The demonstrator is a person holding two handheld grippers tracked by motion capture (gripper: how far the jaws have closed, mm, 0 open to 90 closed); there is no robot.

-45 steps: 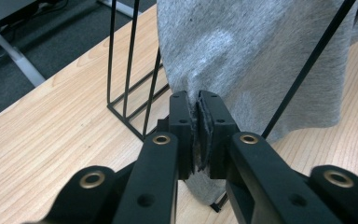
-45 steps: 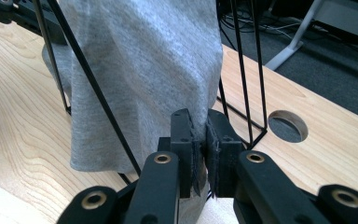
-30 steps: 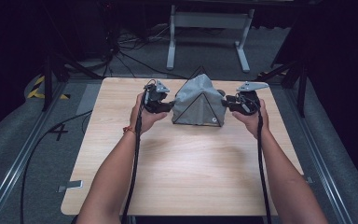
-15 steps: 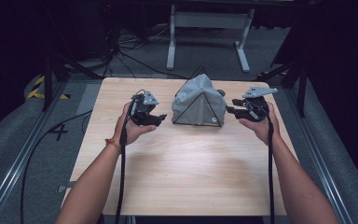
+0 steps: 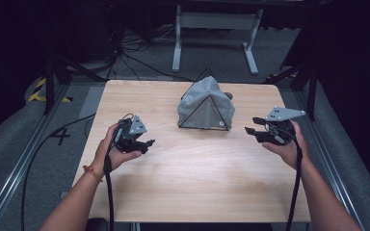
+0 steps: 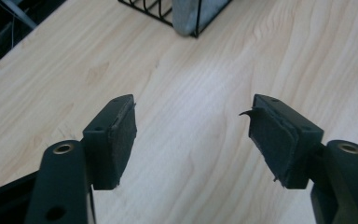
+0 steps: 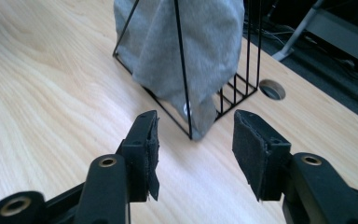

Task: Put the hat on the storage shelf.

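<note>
Grippers, left [image 5: 147, 143] and right [image 5: 250, 131], sit near you with fingers spread and empty; beyond, mid-worktop [image 5: 183, 178], stands the grey cloth [image 5: 204, 103] draped over its wire frame [image 5: 203, 126], which you would seemingly approach next.

white "4" mark on grey floor [image 5: 61, 135]

Looks like a lab or studio setup: dark room, cables [image 5: 139, 55] all over the grey carpet [image 5: 9, 149], floor rails [image 5: 14, 178], one wooden table [image 5: 197, 178].
</note>
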